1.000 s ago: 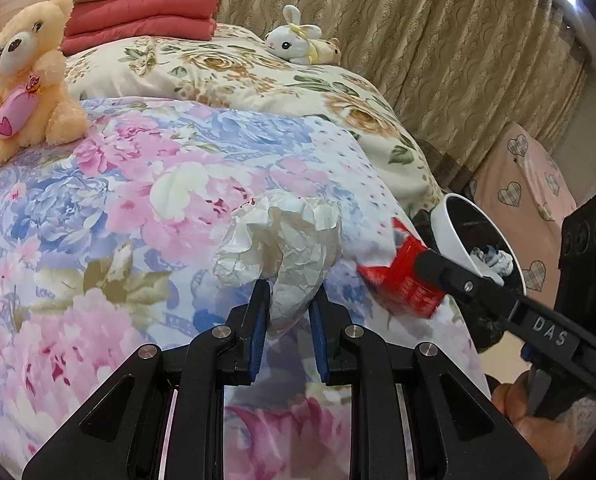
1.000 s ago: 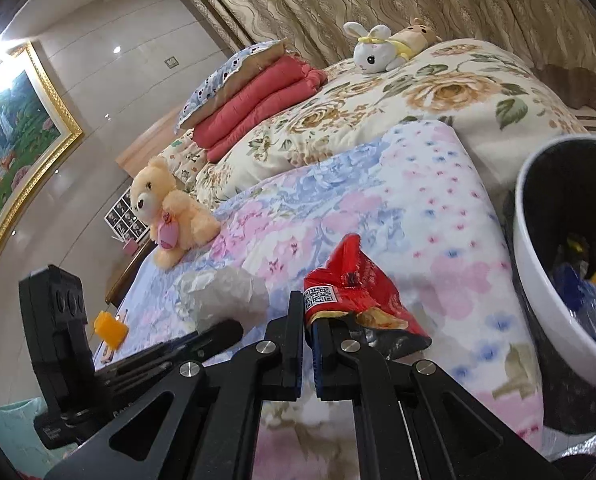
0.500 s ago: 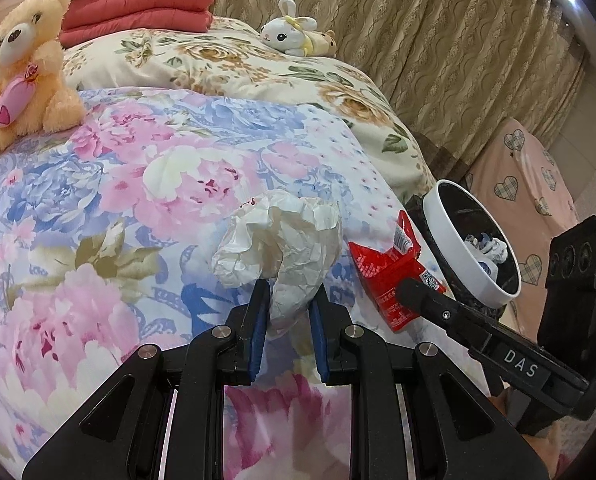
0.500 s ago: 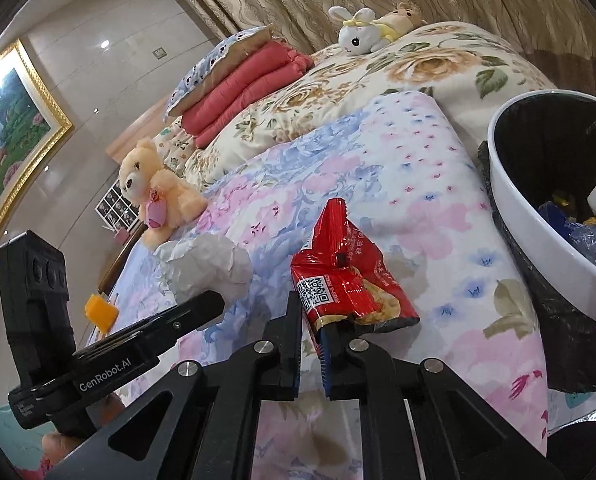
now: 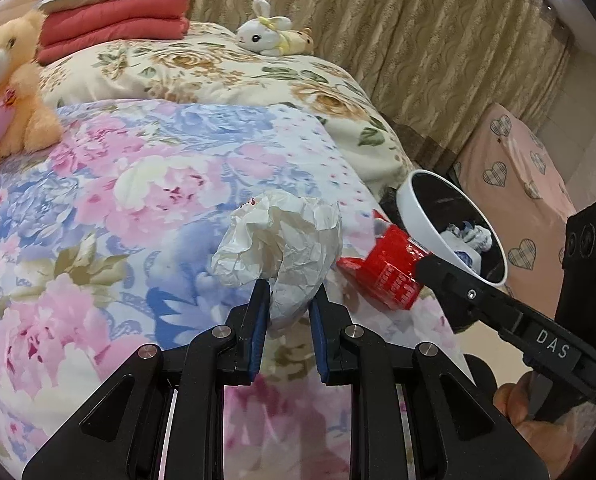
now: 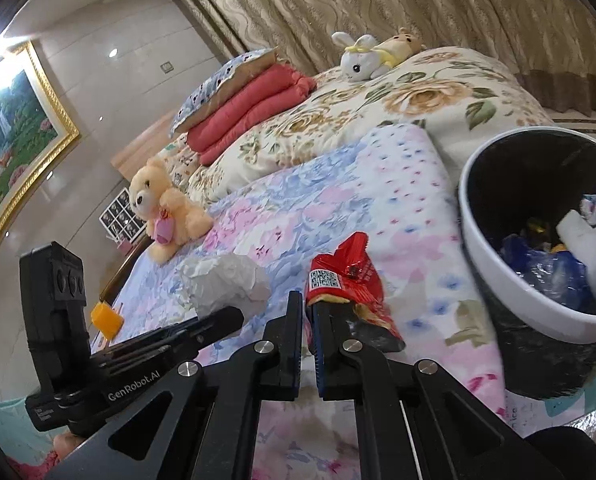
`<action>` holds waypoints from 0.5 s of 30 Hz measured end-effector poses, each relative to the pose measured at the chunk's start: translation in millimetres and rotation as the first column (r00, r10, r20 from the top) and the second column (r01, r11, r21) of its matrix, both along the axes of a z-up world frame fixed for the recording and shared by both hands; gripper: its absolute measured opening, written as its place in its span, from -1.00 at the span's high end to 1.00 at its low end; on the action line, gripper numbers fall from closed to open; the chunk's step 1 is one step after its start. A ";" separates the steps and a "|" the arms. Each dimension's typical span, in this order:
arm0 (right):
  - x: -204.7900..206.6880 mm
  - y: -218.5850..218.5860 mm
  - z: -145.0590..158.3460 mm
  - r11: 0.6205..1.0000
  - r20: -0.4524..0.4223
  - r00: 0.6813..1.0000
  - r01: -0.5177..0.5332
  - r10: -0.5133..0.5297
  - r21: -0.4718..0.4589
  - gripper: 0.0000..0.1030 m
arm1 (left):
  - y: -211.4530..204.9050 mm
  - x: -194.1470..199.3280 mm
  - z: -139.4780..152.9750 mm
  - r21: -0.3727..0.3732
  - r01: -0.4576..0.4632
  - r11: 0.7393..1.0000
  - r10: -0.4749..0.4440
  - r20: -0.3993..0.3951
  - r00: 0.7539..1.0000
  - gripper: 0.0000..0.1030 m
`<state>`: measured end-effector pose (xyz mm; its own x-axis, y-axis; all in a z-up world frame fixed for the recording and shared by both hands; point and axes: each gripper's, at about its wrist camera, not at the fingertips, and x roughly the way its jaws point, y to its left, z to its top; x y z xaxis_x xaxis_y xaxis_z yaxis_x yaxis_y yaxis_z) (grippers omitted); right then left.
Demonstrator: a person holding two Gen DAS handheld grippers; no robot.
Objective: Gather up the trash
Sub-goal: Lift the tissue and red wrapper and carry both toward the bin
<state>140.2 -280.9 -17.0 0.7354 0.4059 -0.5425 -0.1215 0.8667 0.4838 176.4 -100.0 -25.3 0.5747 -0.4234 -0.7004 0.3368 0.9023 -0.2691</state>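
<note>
The left gripper [image 5: 285, 292] clamps a crumpled white paper wad [image 5: 281, 244] between its 2 blue pads, above the floral quilt [image 5: 137, 184]. The right gripper [image 6: 308, 312] is pinched nearly shut on a red snack wrapper [image 6: 346, 272] (QR code showing), also over the quilt. Beyond the quilt's edge stands a white-rimmed bin [image 6: 498, 272] holding trash. Farther back on the quilt sits a teddy bear [image 6: 161, 208].
</note>
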 end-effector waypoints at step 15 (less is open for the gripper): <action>-13.3 -27.7 5.3 0.997 0.012 0.999 0.030 -0.031 0.065 0.81 | -32.4 -5.3 5.2 0.030 0.061 0.998 -0.061 0.017 0.998 0.64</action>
